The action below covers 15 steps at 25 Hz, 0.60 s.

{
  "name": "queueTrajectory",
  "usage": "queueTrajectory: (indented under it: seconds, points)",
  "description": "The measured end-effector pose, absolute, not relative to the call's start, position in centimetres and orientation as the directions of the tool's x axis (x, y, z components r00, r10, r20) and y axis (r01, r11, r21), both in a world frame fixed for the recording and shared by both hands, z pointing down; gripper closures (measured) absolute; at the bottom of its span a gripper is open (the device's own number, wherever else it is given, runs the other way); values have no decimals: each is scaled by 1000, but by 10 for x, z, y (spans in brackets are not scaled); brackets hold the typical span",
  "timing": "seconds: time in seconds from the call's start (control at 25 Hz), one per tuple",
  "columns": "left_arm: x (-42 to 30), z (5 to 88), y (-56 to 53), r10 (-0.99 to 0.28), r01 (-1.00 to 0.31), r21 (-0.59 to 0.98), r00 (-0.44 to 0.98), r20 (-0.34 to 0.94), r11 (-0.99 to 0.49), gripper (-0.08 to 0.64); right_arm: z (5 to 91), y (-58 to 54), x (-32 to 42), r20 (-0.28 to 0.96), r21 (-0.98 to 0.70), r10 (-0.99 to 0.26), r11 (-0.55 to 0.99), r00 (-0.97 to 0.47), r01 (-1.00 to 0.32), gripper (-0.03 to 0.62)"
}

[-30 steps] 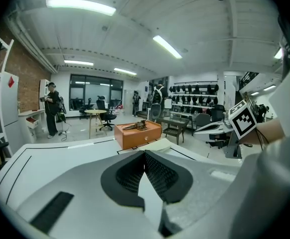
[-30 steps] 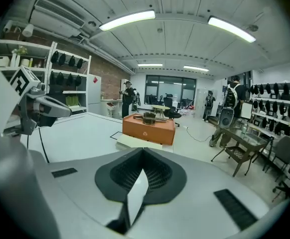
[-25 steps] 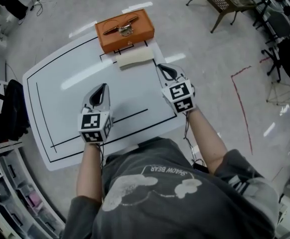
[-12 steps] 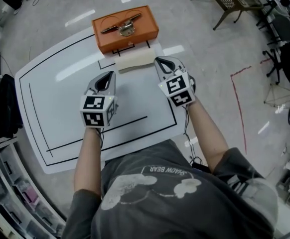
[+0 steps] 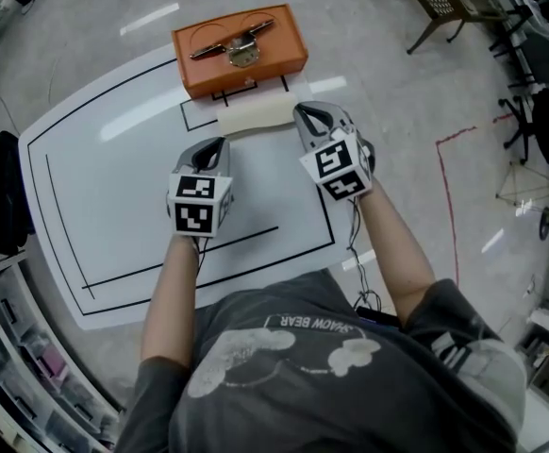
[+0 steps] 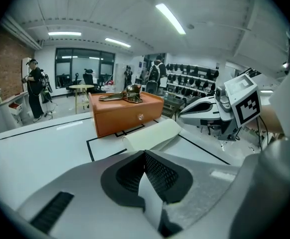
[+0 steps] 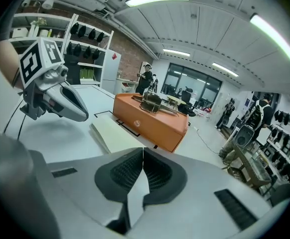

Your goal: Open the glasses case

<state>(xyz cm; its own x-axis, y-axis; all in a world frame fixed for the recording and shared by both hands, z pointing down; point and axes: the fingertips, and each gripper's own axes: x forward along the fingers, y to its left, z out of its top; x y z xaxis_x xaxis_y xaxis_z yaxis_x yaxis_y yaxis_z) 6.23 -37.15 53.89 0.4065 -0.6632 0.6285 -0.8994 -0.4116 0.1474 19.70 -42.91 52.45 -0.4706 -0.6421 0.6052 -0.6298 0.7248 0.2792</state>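
Note:
The glasses case is a cream, flat, closed pouch lying on the white mat, just in front of an orange box. A pair of glasses rests on top of that box. My left gripper hovers a short way in front of the case's left end, jaws shut and empty. My right gripper is at the case's right end, shut too, with nothing held. The case lies beyond my left gripper in its own view, and the case lies ahead of my right gripper.
Black lines mark rectangles on the mat. The table edge runs close to my right forearm. On the floor at the far right stand a chair and other furniture. Shelving stands at the lower left. People stand far off in the gripper views.
Both grippers have moved forward toward the cream case and sunk lower, the left one further. The case and the orange box have not moved.

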Motion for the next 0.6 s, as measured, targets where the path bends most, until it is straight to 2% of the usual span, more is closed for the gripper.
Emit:
queueTrajectory:
  seconds: [0.24,0.6]
  points:
    - [67,550,-376,-650,-899,151,406,643,-411,558,529,-429,192,611,272,-616,754,-498,-598,576]
    - [69,561,-376,-639,-906,144,387,664,-399,558,537,-416,180,653,330,-523,847,-548,-416,369]
